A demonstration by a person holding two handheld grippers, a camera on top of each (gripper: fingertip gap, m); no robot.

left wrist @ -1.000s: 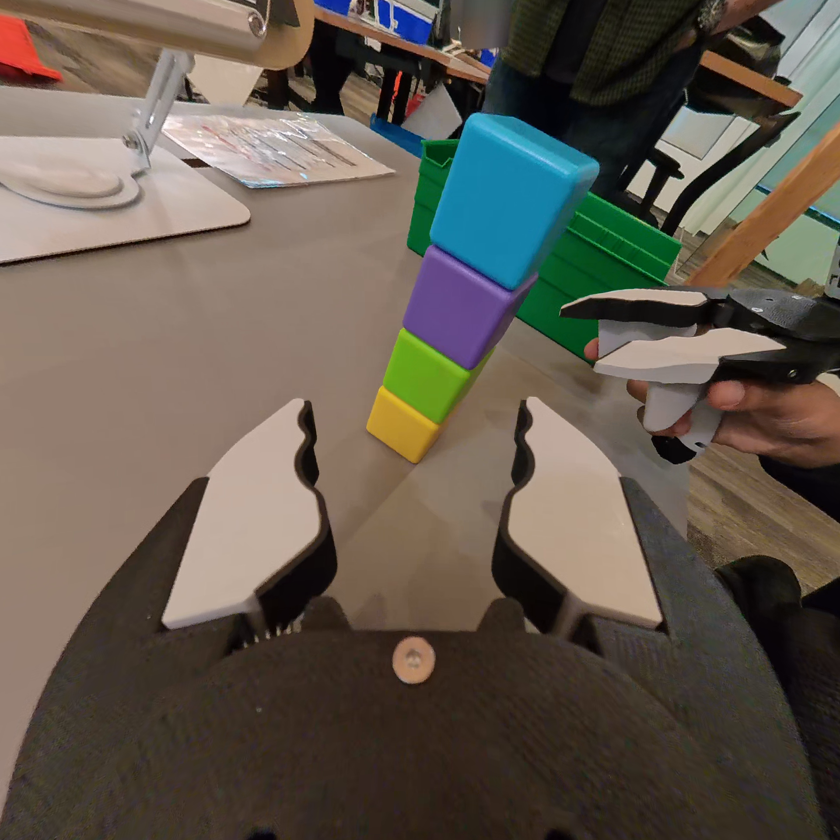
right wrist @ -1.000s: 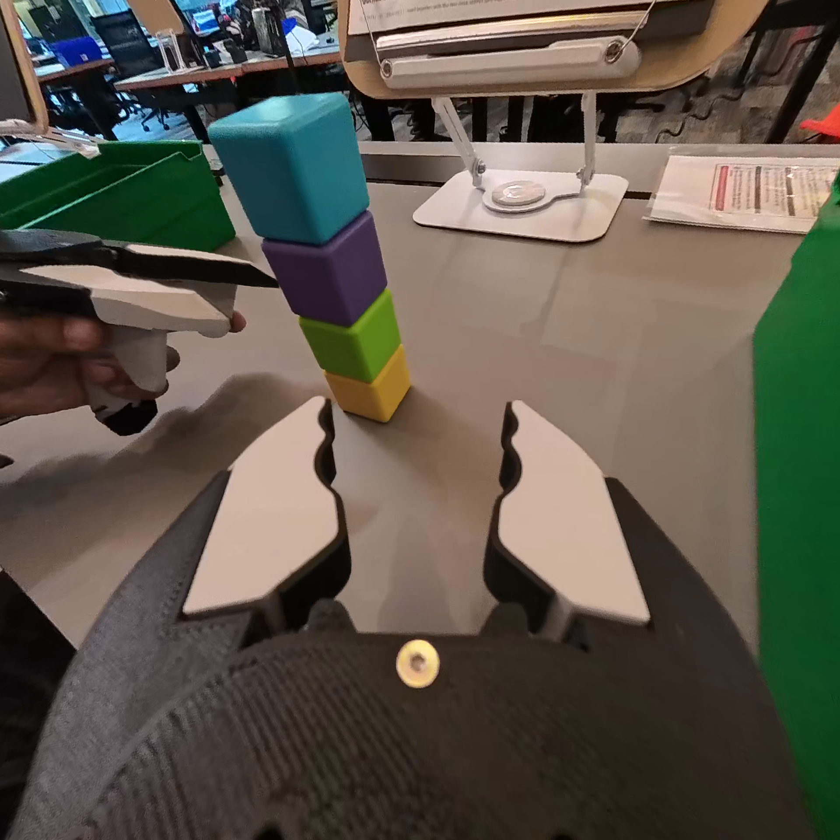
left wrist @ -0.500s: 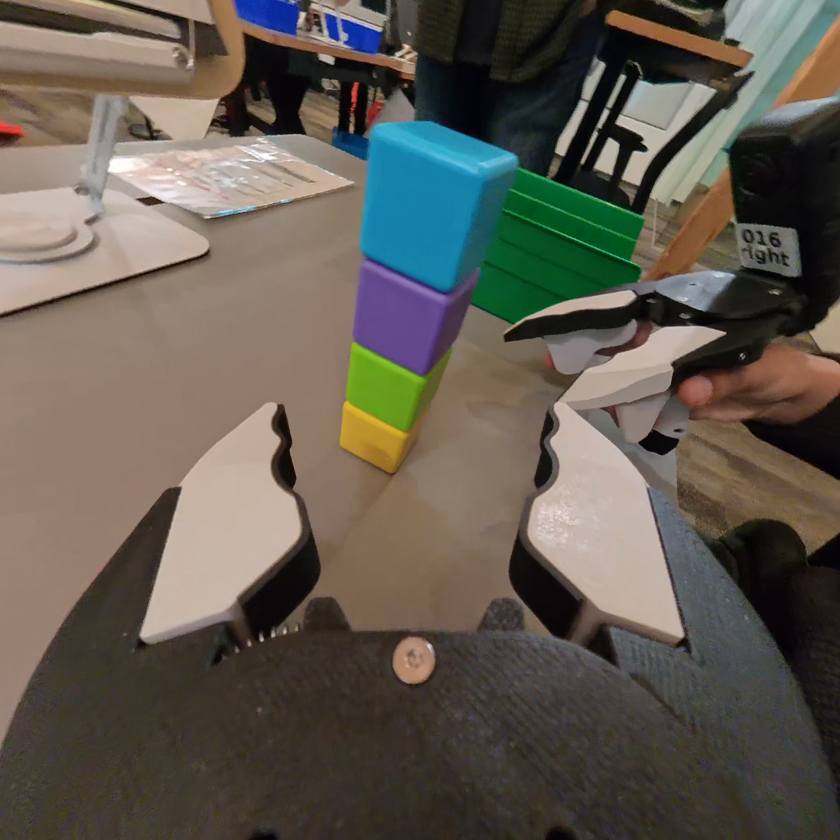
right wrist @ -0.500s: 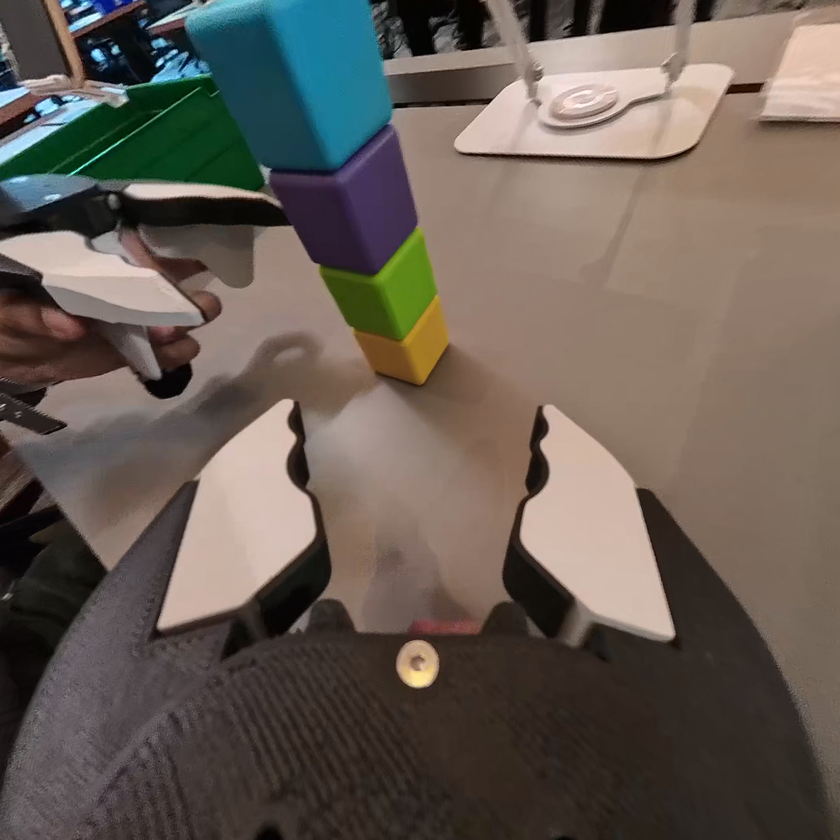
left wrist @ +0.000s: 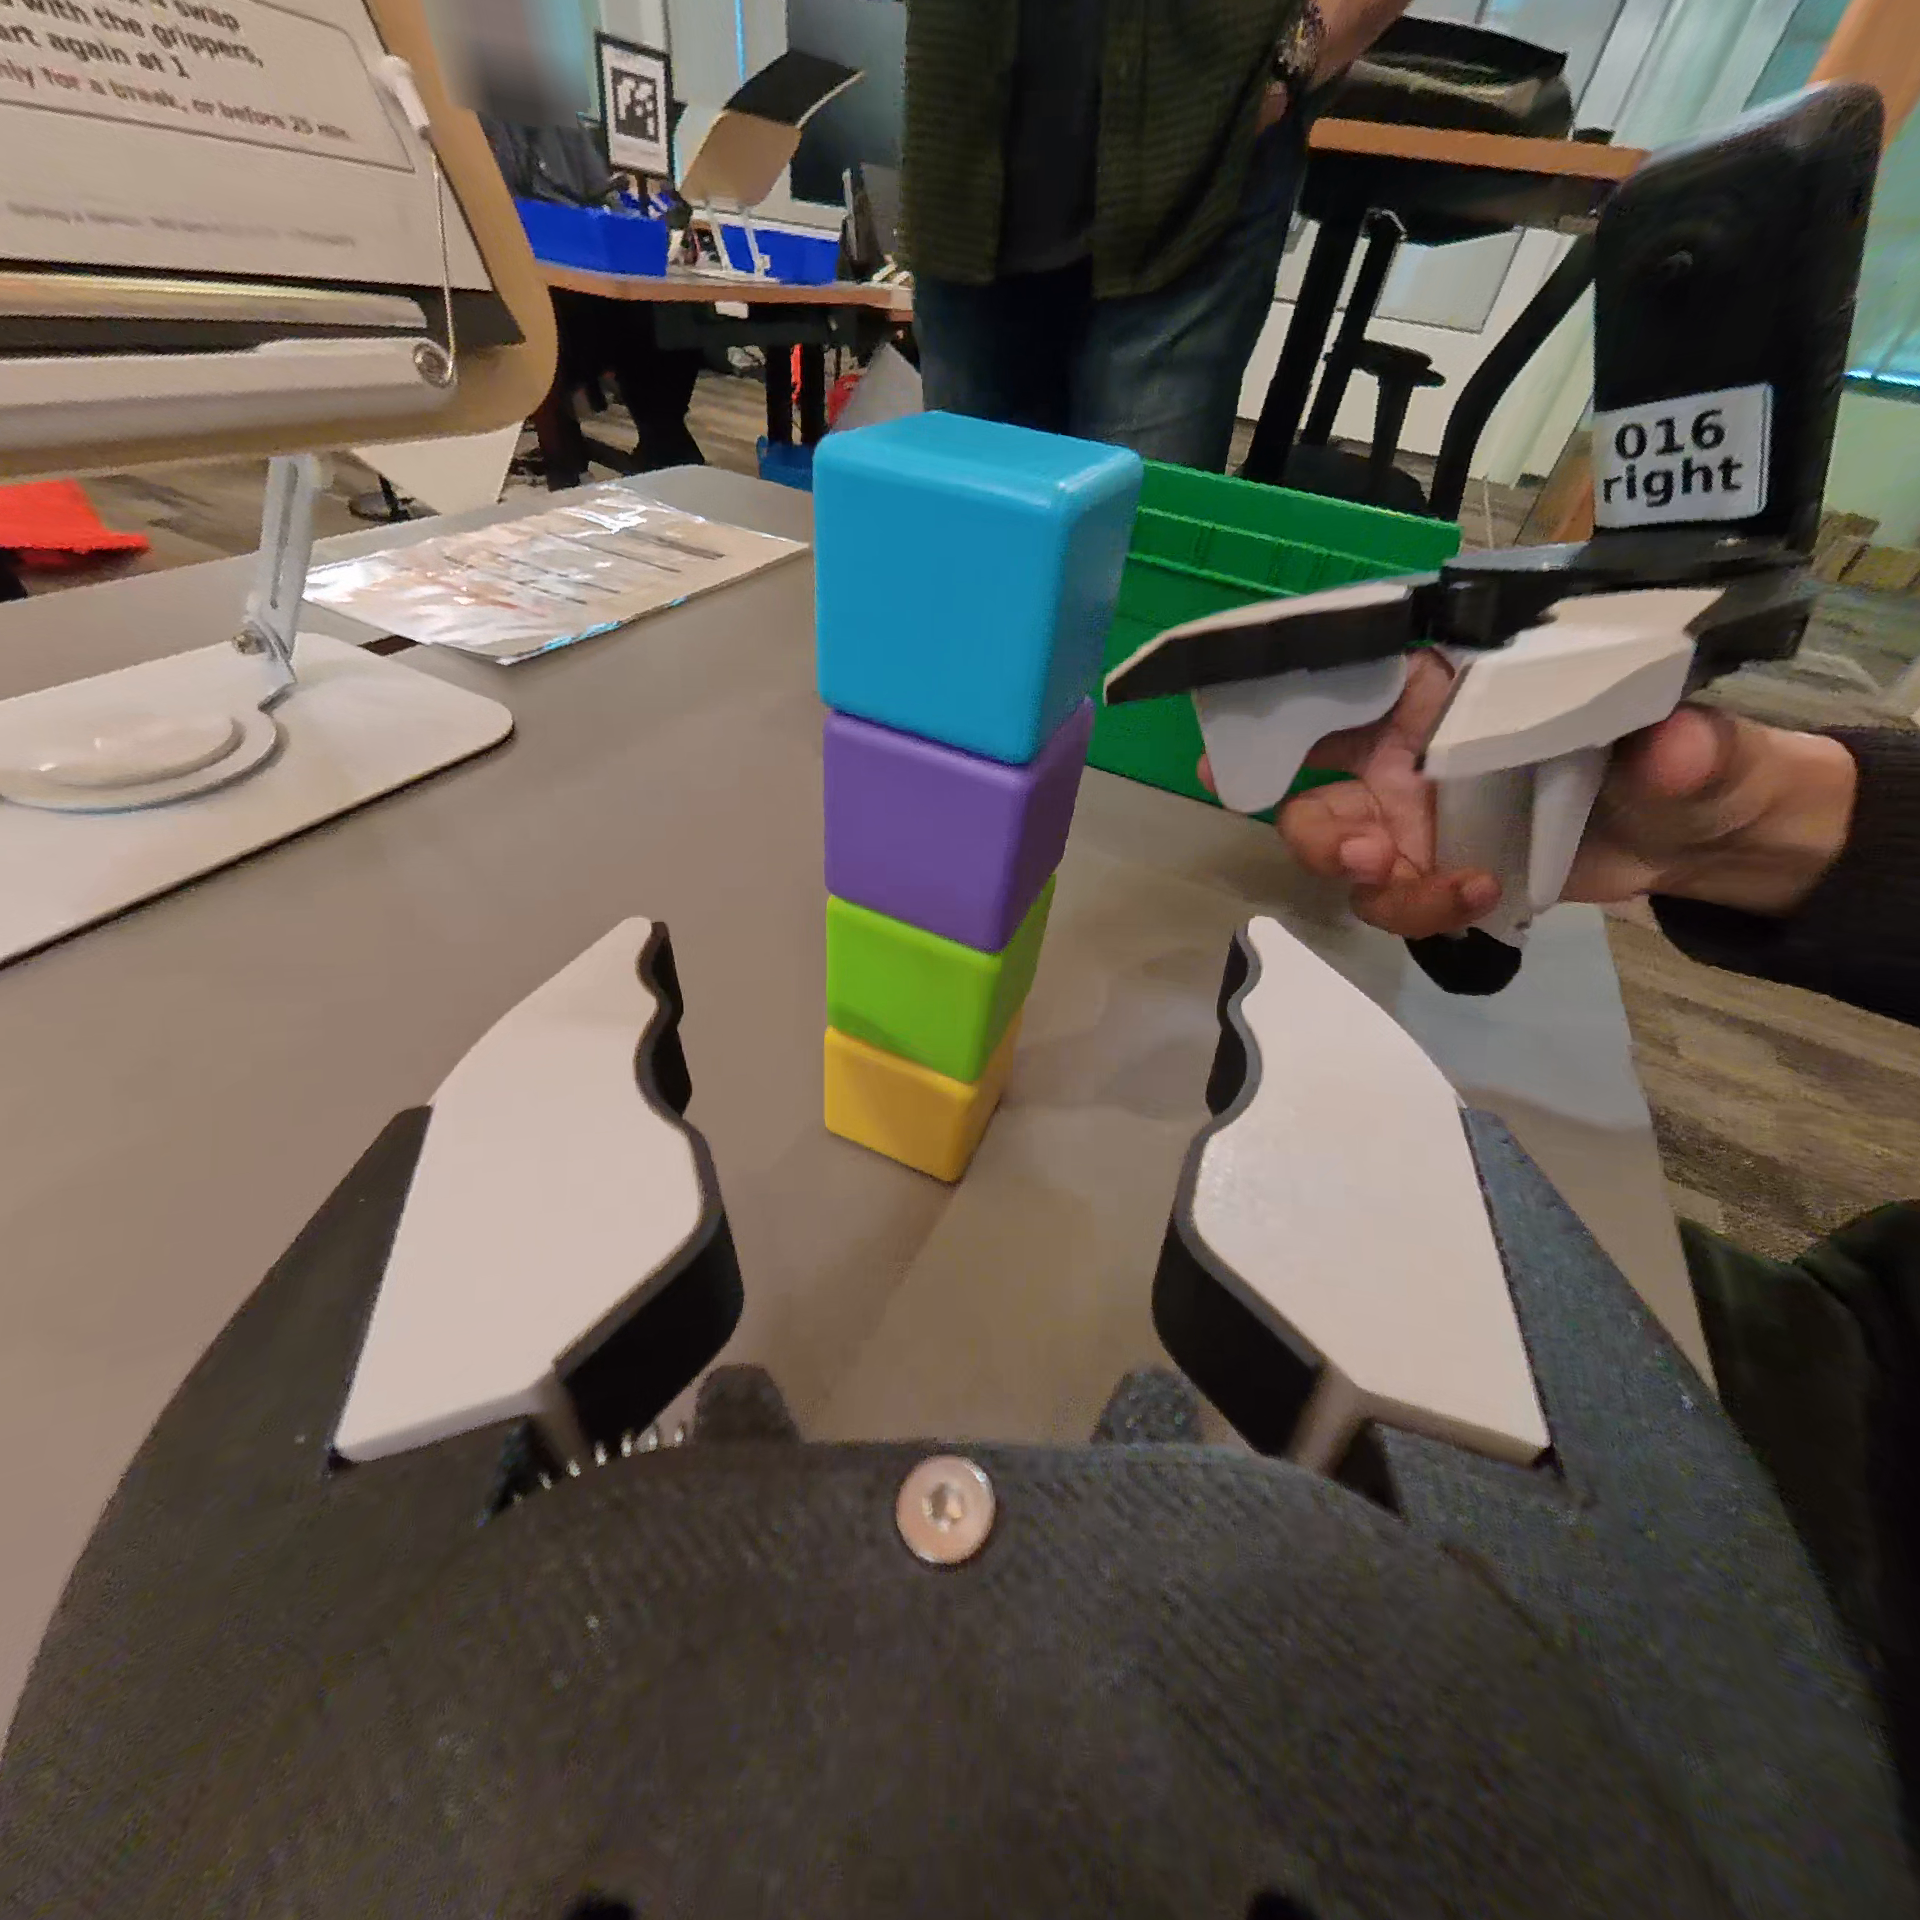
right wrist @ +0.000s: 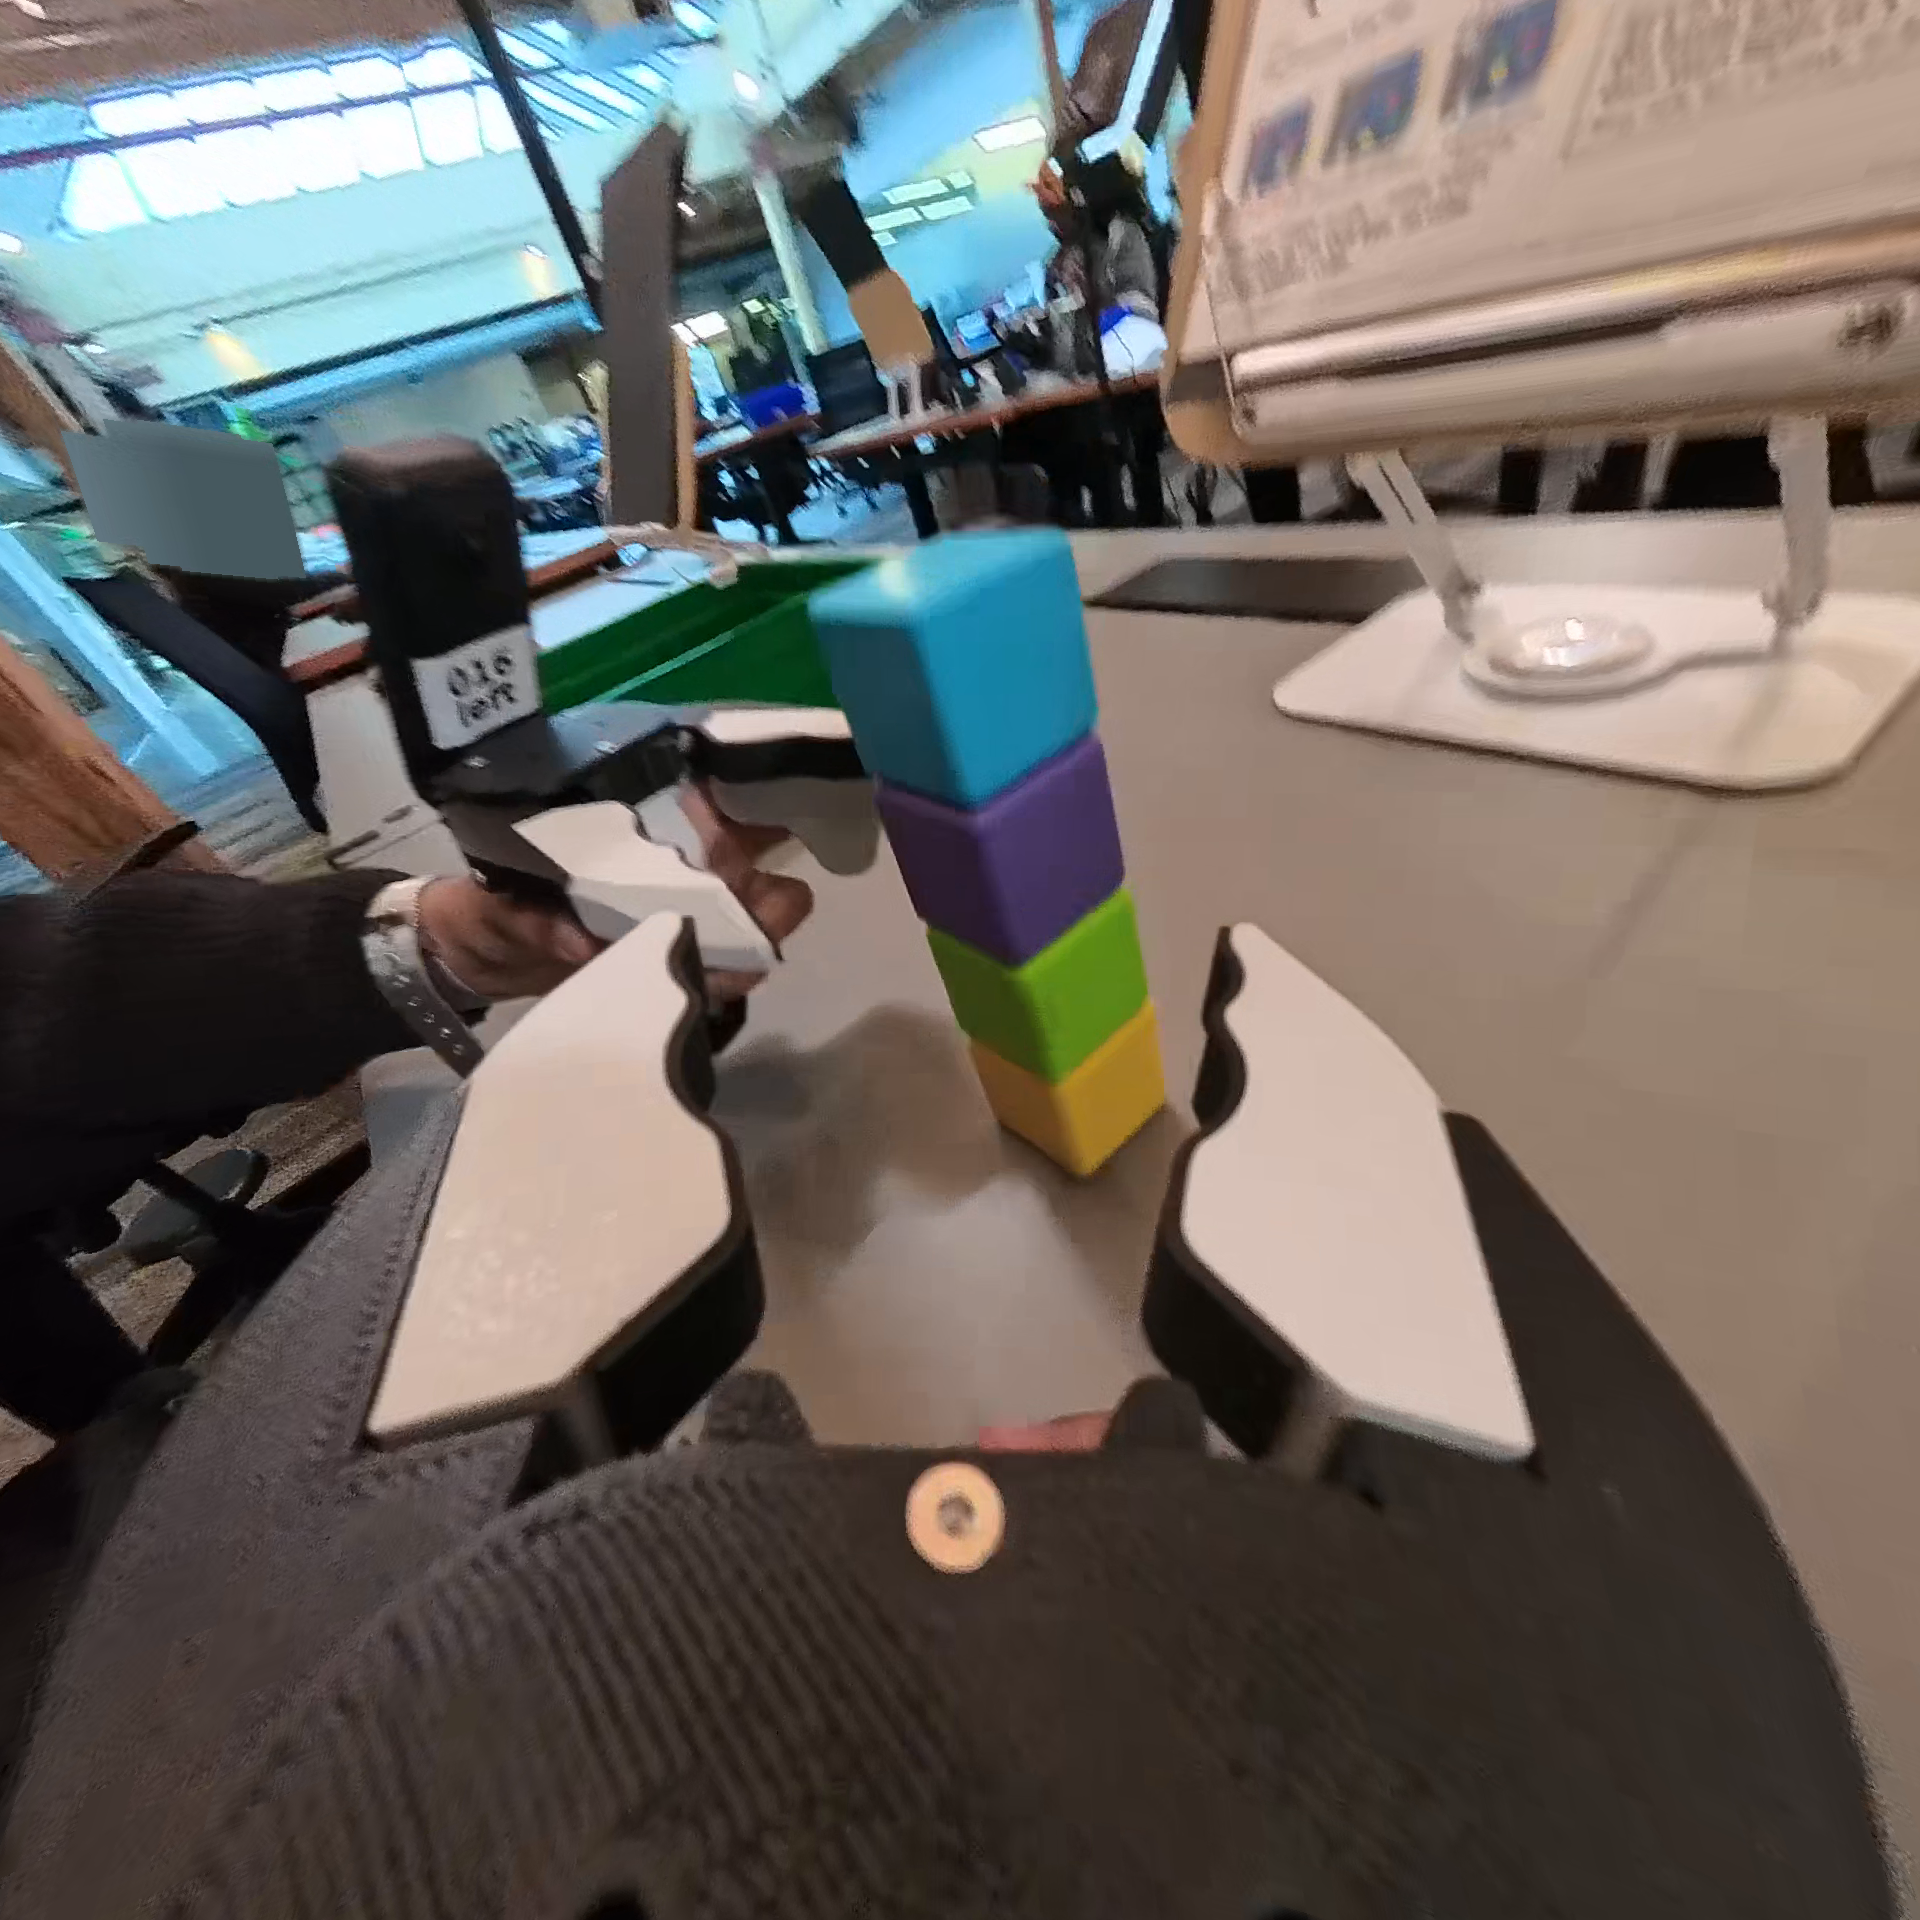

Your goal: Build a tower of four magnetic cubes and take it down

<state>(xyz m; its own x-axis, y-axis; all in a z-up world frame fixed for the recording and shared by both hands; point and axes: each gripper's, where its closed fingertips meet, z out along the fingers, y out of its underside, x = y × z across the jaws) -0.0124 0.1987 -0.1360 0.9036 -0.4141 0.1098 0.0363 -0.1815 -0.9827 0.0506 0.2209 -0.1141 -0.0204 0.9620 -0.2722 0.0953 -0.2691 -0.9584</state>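
Four cubes stand stacked on the grey surface (left wrist: 312, 997): a yellow cube (left wrist: 904, 1101) at the bottom, a green cube (left wrist: 925, 987) on it, then a purple cube (left wrist: 935, 842), and a blue cube (left wrist: 956, 582) on top. The left gripper (left wrist: 945, 966) faces the stack with fingers wide and empty, the yellow cube just beyond them. The right gripper (right wrist: 956, 966) does likewise from the other side, fingers spread and holding nothing. A green bin (left wrist: 1278, 582) sits behind, a white stand (left wrist: 208, 727) farther off.
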